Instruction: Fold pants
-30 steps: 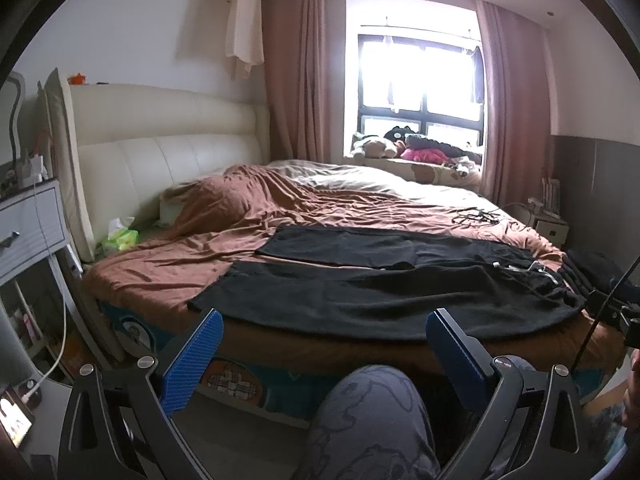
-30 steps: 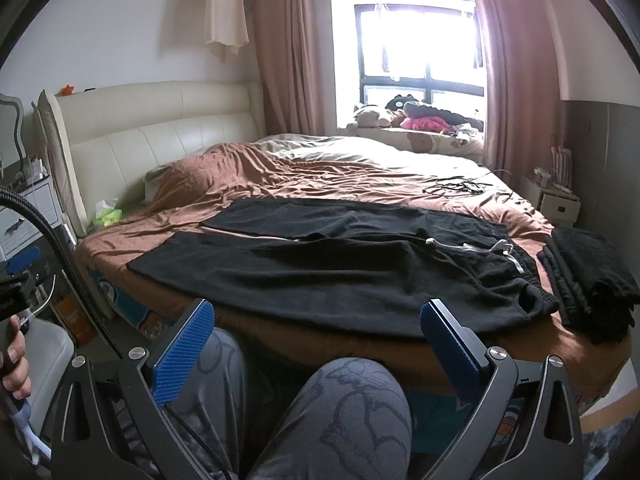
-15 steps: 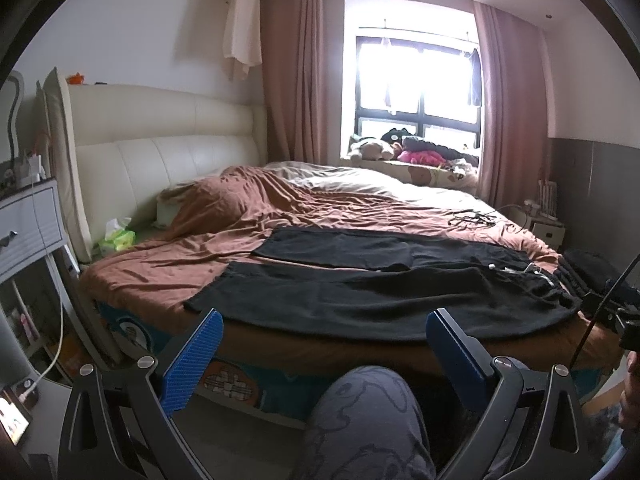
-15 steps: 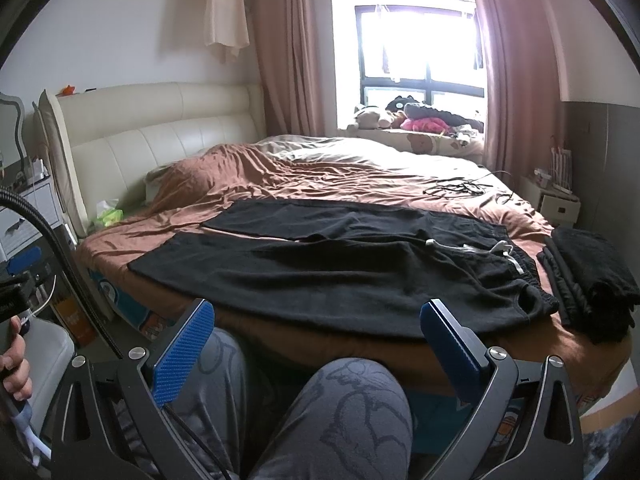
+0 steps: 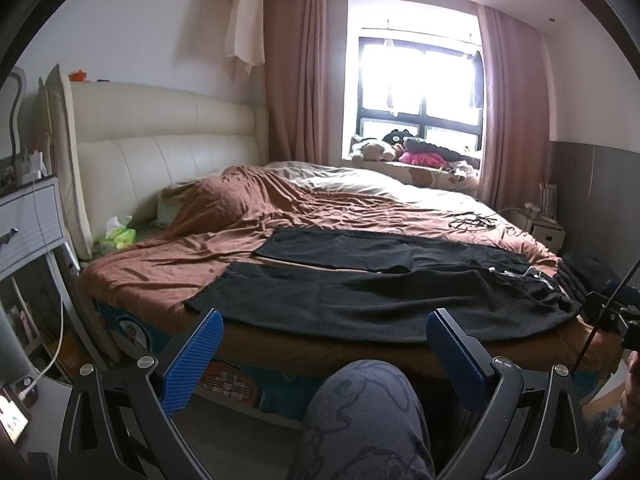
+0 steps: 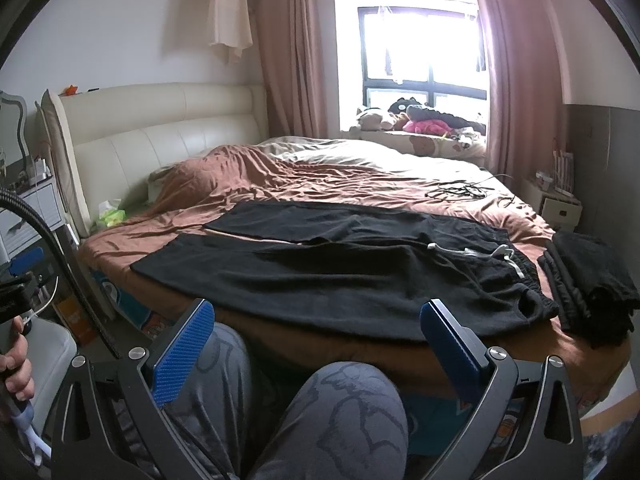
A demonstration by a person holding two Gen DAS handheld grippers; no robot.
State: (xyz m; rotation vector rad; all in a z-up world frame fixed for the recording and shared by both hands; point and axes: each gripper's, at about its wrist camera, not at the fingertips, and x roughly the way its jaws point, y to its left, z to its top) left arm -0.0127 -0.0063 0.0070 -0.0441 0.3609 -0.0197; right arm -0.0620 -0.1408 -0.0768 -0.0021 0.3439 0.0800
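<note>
Bedroom daylight falls on the rumpled brown bedspread [image 6: 280,176], where the black soft-knit pants [image 6: 340,276] lie flat just beyond my jaws, legs leftward, drawstring waist right. Left gripper [image 5: 320,354] and right gripper [image 6: 316,346] both stand wide open, holding nothing. I judge the cloth light and limp; I'd pinch waistband and hem. Since a second ago, barely anything shifted.
</note>
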